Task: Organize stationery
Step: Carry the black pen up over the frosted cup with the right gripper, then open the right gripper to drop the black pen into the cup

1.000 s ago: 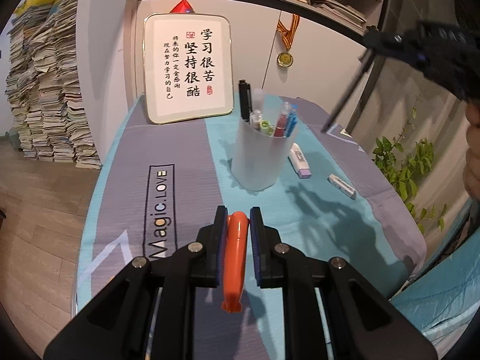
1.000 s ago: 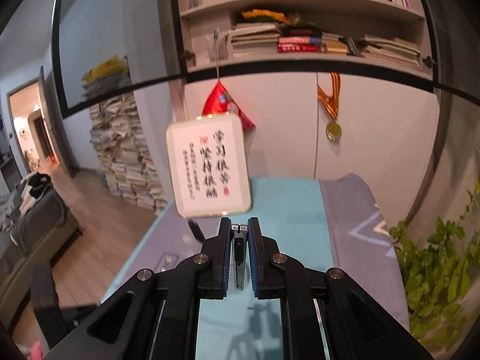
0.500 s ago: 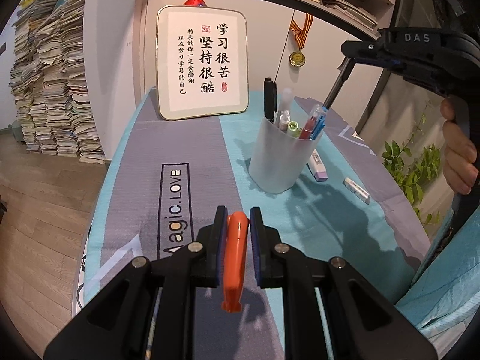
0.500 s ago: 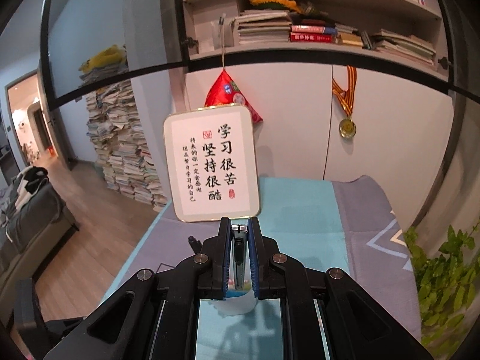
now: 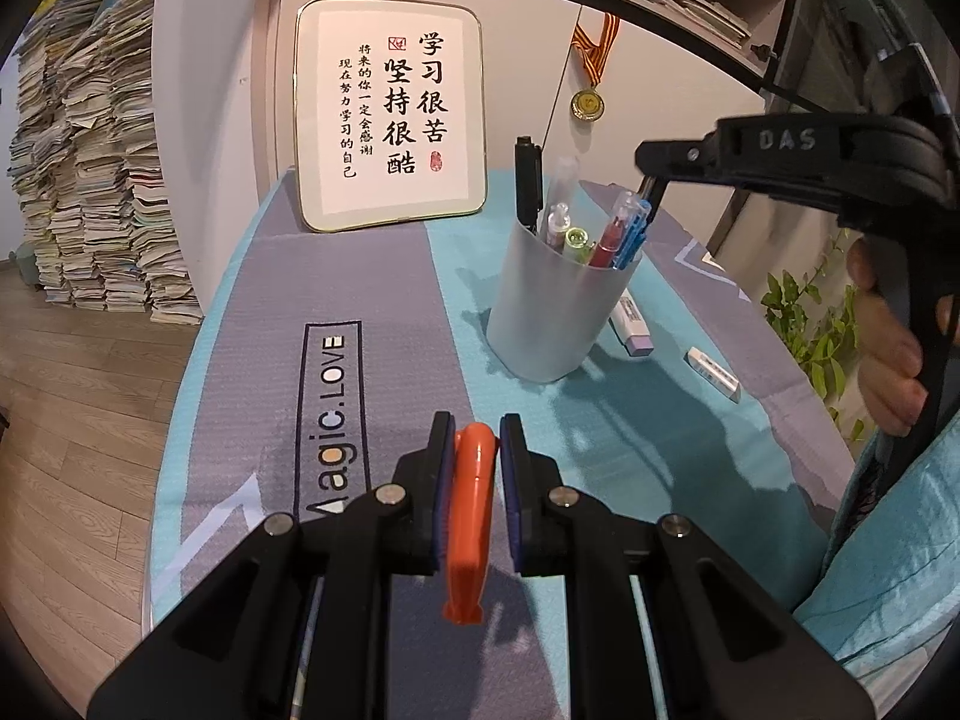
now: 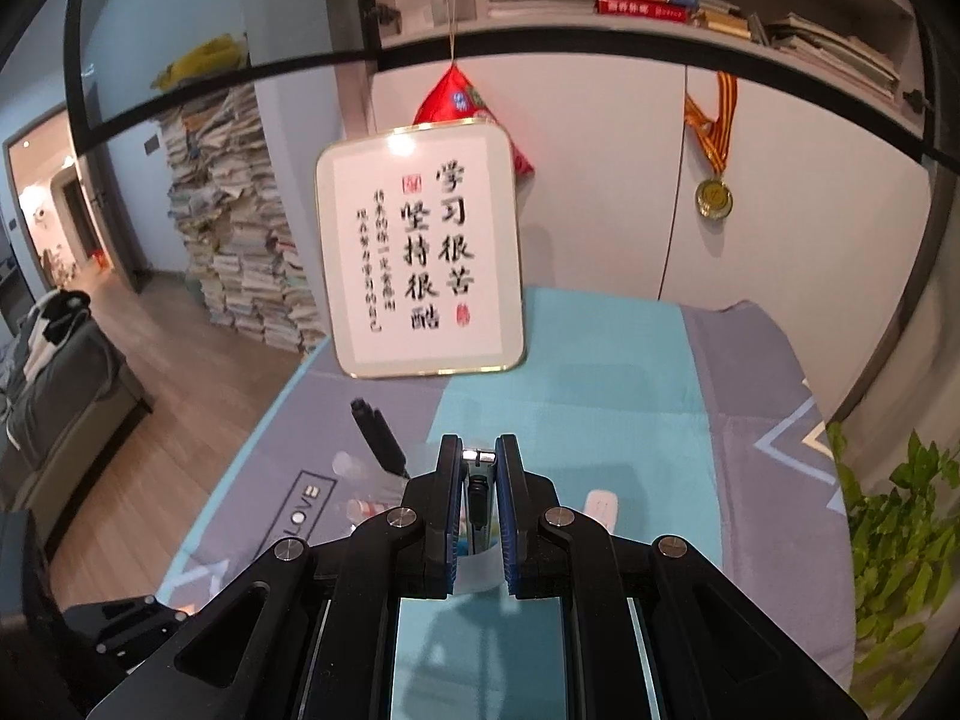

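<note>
Nearer now, pen cup [image 5: 561,300] on teal-grey tablecloth [image 5: 396,312]

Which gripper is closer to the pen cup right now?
Right. The right gripper hangs just above the pen cup, holding a pen; the left gripper sits back, gripping an orange marker.

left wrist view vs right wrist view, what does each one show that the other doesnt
Only the left wrist view shows the orange pen clamped in the left gripper, the white eraser on the cloth, and the person's hand on the other tool. Only the right wrist view shows the dark pen pinched in the right gripper. Both show the pen cup, framed calligraphy and medal.
</note>
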Demonstrator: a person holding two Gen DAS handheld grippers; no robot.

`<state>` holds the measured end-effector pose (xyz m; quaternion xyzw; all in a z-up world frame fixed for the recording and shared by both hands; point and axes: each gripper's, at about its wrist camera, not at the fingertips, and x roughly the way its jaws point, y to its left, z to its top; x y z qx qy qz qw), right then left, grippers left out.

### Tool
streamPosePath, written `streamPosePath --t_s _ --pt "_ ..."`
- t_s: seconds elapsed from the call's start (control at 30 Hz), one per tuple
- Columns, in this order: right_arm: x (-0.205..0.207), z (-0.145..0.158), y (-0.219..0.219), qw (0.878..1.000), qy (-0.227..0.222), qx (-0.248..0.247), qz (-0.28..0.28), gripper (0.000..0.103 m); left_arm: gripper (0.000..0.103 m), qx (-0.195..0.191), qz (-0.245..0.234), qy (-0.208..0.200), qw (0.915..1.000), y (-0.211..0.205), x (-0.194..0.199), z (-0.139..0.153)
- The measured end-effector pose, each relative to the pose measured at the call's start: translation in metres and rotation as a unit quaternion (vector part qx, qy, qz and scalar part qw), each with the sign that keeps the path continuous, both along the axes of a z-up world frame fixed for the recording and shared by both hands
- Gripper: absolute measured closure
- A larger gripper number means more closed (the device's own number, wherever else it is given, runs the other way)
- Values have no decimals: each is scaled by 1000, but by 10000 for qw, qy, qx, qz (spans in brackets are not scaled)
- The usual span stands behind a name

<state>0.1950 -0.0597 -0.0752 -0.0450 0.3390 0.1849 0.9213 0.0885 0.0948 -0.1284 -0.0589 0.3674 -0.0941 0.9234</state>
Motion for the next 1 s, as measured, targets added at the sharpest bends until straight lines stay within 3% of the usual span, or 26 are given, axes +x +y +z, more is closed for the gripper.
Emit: streamPosePath --t_s 0.37,0.63,0.7,0.77,0.83,1.0 --pt "3 -22 -2 9984 554 -1 94 91 90 4 -3 -65 10000 -1 -3 4" --pt "-20 -9 -18 9994 284 176 114 90 90 25 -35 -160 9999 -5 -4 12" --pt "-28 -9 -25 9998 164 124 14 85 90 34 -42 -224 9997 -7 -4 17" --pt "-35 -11 -34 9999 71 27 -122 70 90 53 -54 -317 9995 -9 -4 24" --pt "-40 -16 -44 9997 18 -27 -240 63 90 69 -88 -411 9991 -11 -4 30" --pt "-44 -29 -72 9986 206 115 -476 63 90 119 -104 -506 9986 -15 1 40"
